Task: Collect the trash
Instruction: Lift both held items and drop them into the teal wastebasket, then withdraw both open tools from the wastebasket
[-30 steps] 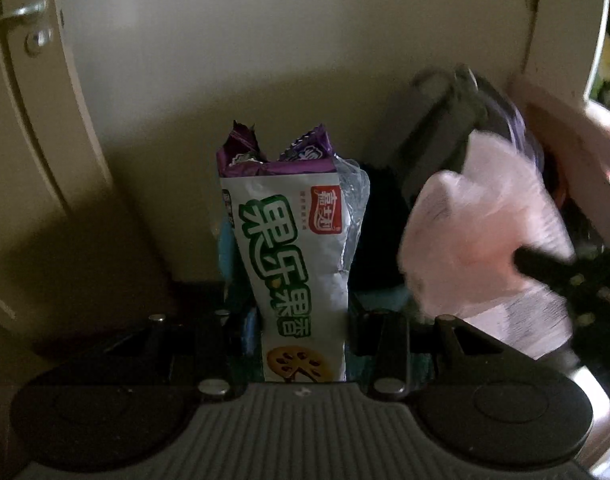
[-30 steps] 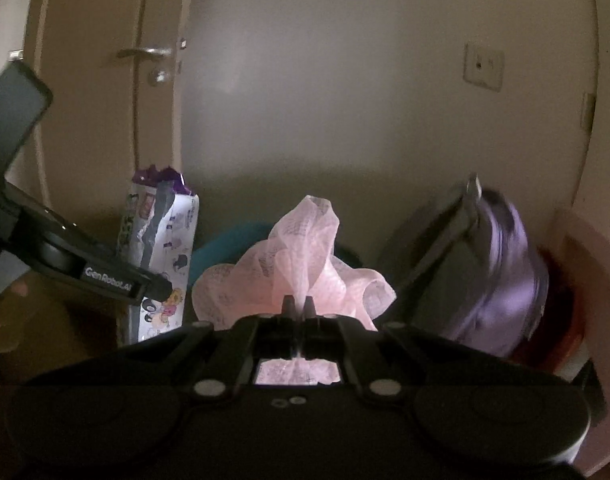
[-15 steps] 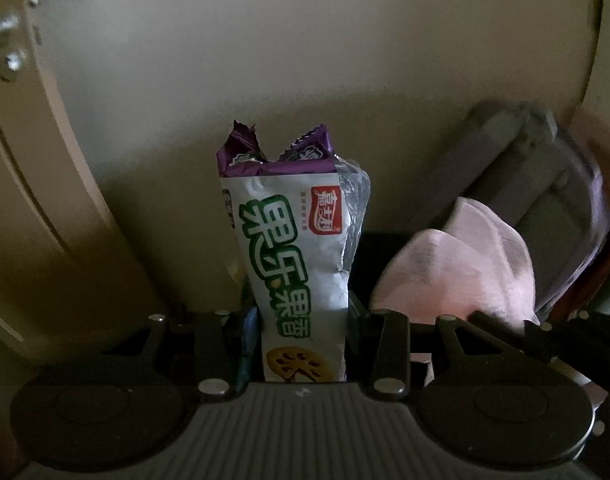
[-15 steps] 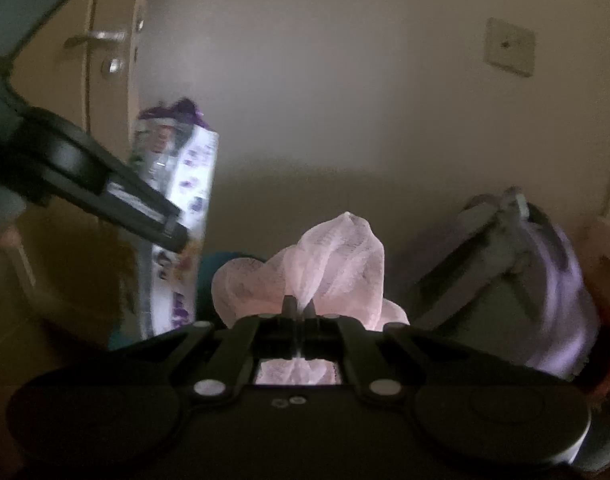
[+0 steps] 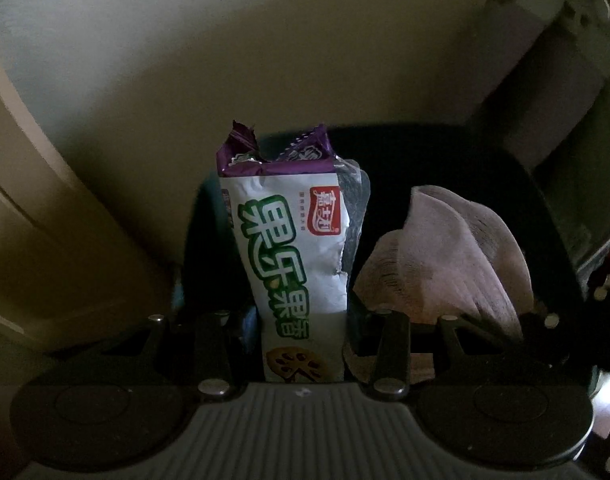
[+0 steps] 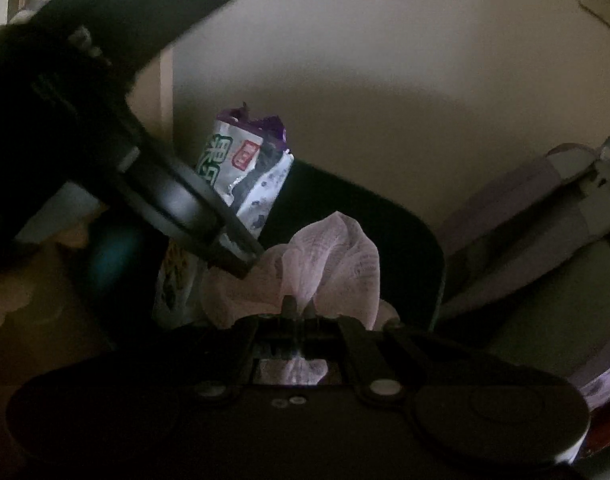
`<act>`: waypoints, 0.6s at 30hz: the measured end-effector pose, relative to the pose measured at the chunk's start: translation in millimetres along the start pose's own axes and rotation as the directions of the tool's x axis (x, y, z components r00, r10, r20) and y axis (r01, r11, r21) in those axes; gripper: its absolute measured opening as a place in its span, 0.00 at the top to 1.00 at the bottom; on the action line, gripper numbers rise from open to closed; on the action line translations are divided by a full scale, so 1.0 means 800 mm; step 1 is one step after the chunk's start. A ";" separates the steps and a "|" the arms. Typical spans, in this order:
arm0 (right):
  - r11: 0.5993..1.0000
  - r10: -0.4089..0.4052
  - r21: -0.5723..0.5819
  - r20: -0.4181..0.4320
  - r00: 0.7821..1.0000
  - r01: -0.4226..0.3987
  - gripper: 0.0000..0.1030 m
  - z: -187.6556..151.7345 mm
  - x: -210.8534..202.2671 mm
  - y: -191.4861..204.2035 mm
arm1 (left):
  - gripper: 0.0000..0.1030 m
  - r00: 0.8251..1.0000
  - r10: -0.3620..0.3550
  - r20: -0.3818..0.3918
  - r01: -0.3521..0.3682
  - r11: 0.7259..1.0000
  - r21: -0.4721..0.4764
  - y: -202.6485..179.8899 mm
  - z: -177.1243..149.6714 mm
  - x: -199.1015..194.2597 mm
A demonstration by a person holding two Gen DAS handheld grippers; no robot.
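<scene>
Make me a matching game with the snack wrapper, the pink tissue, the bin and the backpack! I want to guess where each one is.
Things:
1. snack wrapper
2. pink tissue
3. bin
4. backpack

Where:
A. leaning by the wall on the right
B. pinched in the right gripper
C. dark and open, just behind both held pieces
D. pinched in the left gripper

Pairs: 1-D, 2-B, 3-C, 4-A

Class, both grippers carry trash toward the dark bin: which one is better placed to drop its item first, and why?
Right, probably. The right gripper holds the pink tissue against the bin's dark opening; the left gripper's snack wrapper sits toward its left rim.
</scene>
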State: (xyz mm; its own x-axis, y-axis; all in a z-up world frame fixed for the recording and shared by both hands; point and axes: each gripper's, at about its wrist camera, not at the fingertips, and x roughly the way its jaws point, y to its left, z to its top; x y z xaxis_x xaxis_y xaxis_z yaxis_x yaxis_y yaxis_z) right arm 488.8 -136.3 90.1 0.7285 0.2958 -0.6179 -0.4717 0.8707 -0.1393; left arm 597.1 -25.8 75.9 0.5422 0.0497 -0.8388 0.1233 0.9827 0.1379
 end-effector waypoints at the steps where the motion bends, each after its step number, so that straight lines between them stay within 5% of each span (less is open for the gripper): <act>1: 1.000 -0.002 -0.002 -0.007 1.000 0.002 0.96 -0.001 0.001 0.001 | 0.58 1.000 0.000 -0.010 0.000 1.000 0.005 -0.001 0.000 0.006; 11: 1.000 0.005 -0.016 -0.035 0.999 -0.006 0.85 -0.004 -0.002 0.012 | 0.43 0.999 -0.018 -0.045 0.018 1.000 0.003 -0.002 -0.006 0.028; 18: 1.000 -0.020 -0.001 -0.024 1.000 0.020 0.68 -0.008 -0.026 0.013 | 0.38 0.999 -0.043 -0.030 0.043 0.999 -0.019 0.006 -0.020 0.023</act>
State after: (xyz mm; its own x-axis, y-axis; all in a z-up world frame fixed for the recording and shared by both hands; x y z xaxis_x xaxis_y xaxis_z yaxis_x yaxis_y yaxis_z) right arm 465.2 -136.1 96.5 0.7254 0.2688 -0.6336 -0.4578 0.8759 -0.1526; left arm 594.2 -17.6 52.7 0.5114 0.0126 -0.8592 0.1304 0.9872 0.0920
